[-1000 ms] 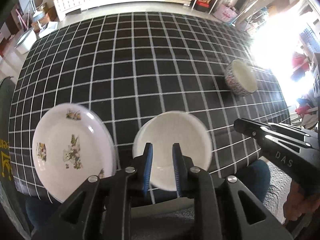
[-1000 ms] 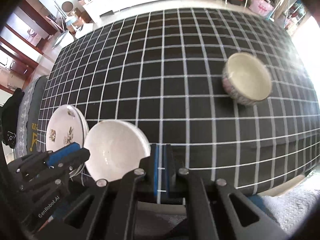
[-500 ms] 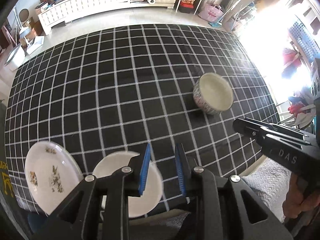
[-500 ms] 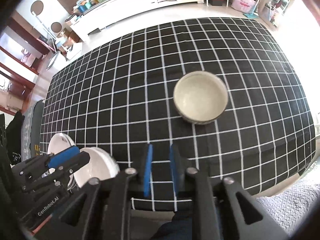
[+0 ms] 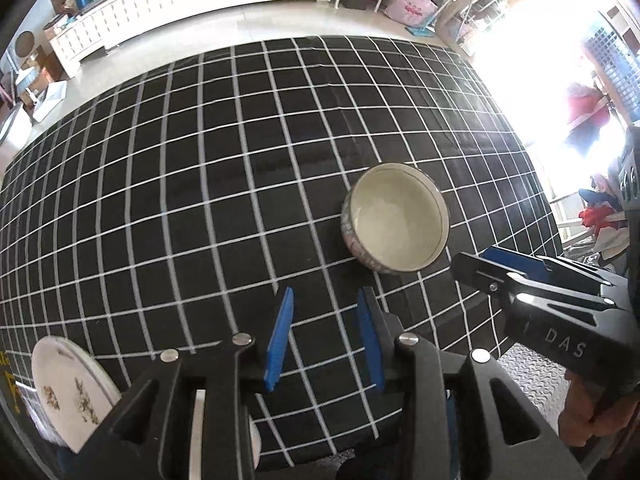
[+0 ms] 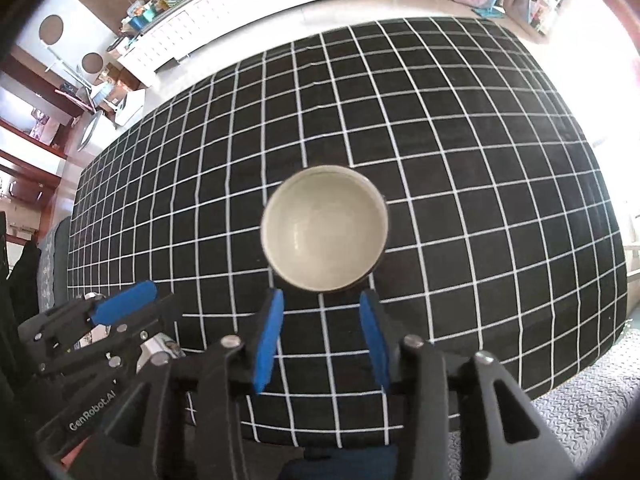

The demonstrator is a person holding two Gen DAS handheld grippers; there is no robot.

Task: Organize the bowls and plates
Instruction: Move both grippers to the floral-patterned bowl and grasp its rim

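Across most of both frames: black grid tablecloth [image 6: 460,160]. Centre of right wrist view: bowl [image 6: 324,232], upright, on the cloth. Right gripper [image 6: 320,332] just below it, jaws opening, nothing between. Left gripper [image 5: 325,336] opening too, empty. Lower left: floral plate [image 5: 68,392].

A round bowl [image 6: 324,234] with a cream interior and a patterned grey-and-pink outer wall stood upright and empty on the black cloth with white grid lines, toward the near right part of the table. Far to its left, at the near left edge, a white plate [image 5: 70,390] with small floral motifs lay flat. Just right of that plate, a sliver of a second white dish [image 5: 255,446] showed, mostly hidden.
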